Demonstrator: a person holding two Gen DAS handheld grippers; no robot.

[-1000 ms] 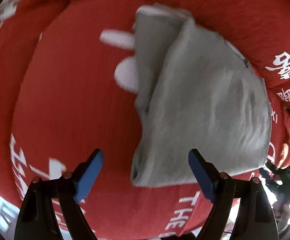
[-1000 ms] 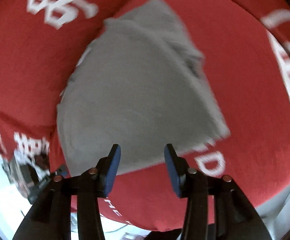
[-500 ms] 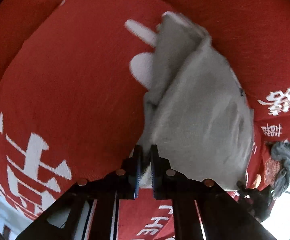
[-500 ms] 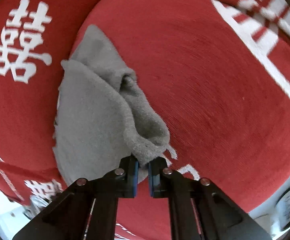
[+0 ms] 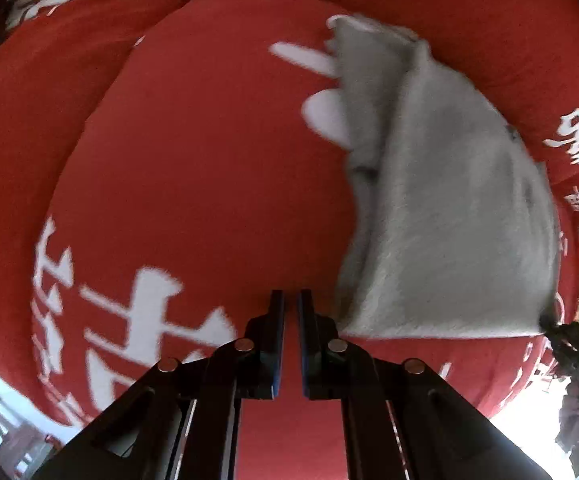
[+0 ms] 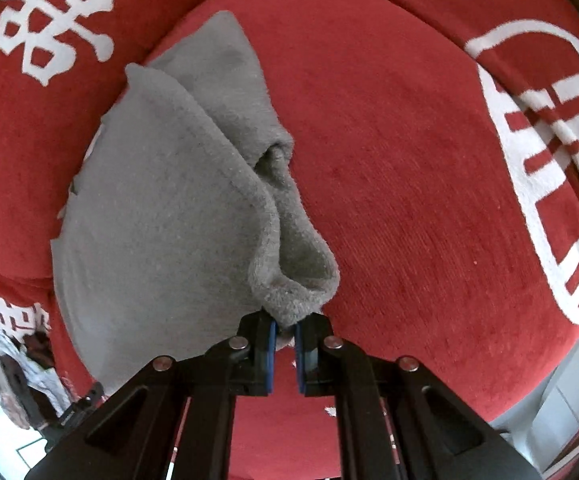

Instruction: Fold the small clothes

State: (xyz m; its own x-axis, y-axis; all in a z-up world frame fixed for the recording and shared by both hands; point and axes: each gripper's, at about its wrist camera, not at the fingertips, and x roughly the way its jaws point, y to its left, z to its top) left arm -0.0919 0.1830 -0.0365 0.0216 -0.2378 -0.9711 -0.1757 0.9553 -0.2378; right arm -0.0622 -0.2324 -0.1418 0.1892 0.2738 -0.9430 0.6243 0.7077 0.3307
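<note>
- Grey garment (image 6: 161,208), a small knitted piece, lies partly folded on a red blanket (image 6: 389,160) with white characters woven into it.
- From the right wrist view, one thick hemmed corner of it is lifted off the blanket and pinched between the blue pads of the right gripper (image 6: 284,340), whose jaws are closed tight on the cloth (the rest of the fabric drapes away up and to the left, with a rolled fold running along its right edge).
- From the left wrist view, the same grey garment (image 5: 449,208) sits to the right of the left gripper (image 5: 290,312), its near lower corner just beside the right-hand finger.
- The left gripper's jaws are drawn nearly together with only a narrow slit between the pads; nothing shows in that slit but red blanket (image 5: 209,160) behind it.
- This view is blurred, so whether the cloth's edge touches that finger I cannot tell.
</note>
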